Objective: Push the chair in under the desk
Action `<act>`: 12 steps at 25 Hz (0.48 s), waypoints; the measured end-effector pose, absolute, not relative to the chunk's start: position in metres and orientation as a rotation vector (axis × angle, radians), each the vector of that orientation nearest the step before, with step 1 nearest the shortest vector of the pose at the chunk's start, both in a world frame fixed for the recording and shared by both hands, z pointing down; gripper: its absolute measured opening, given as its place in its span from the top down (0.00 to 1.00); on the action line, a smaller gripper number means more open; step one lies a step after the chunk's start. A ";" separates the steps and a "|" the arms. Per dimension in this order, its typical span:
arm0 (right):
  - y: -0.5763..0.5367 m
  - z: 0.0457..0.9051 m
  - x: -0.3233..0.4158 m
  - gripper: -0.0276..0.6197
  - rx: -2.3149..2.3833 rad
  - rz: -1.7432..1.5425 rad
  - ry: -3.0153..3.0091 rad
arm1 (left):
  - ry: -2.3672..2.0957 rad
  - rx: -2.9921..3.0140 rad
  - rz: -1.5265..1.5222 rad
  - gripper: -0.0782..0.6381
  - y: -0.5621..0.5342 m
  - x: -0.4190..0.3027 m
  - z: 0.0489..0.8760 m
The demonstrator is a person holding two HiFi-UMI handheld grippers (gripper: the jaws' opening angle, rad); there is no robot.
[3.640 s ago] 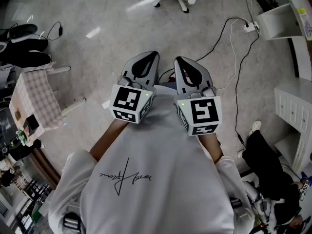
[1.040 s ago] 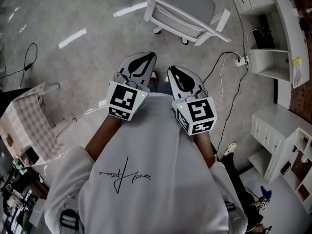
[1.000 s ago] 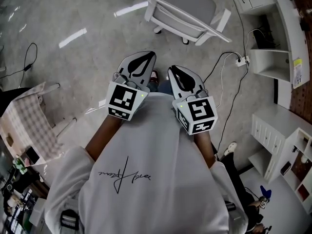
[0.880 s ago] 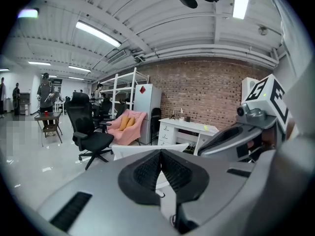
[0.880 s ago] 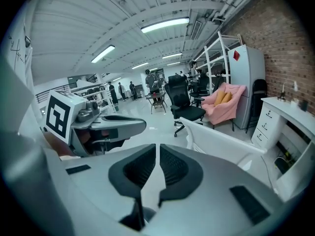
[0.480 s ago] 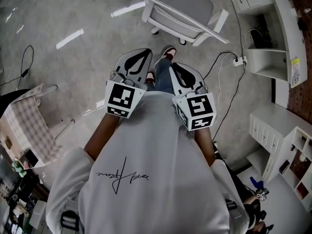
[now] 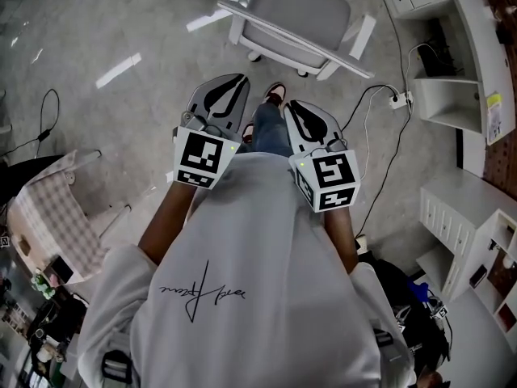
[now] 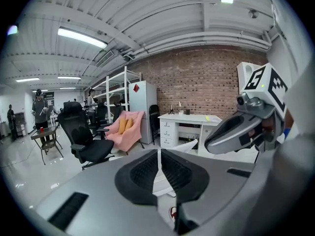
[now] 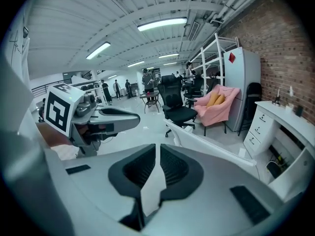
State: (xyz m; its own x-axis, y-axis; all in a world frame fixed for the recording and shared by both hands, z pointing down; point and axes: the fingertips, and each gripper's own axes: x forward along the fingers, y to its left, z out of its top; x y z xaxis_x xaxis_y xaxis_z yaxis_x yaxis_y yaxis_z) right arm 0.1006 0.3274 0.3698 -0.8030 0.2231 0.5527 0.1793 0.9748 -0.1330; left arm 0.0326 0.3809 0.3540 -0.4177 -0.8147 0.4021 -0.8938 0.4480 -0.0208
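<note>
The white-framed, grey-seated chair (image 7: 303, 8) had its back toward you, slanting diagonally. Your left gripper (image 7: 229, 86) and right gripper (image 7: 299, 110) were closed and empty.

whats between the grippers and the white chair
In the head view, the person's shoe and bare floor lie between the left gripper, the right gripper and the chair.

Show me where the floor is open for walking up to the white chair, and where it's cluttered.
Open: the grey floor between the white chair and the checked stool. Crowded: the right side, where black cables trail from the power strip beside the white desk; another cable loops near the stool.
</note>
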 end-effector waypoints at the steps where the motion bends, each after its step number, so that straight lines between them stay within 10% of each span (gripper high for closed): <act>1: 0.322 0.372 0.098 0.91 -0.281 0.102 -2.521 | -2.365 1.456 0.343 0.88 0.376 0.029 0.355; 12: 0.274 0.378 0.053 0.91 -0.323 0.060 -2.503 | -2.335 1.449 0.372 0.87 0.328 -0.016 0.363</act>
State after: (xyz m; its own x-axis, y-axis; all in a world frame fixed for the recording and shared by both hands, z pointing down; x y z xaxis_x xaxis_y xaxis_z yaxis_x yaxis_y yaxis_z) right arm 0.0531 0.2740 0.3778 -0.7858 0.2442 0.5682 0.2169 0.9692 -0.1166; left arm -0.0155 0.3280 0.3626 -0.4049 -0.8023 0.4387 -0.8988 0.4373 -0.0297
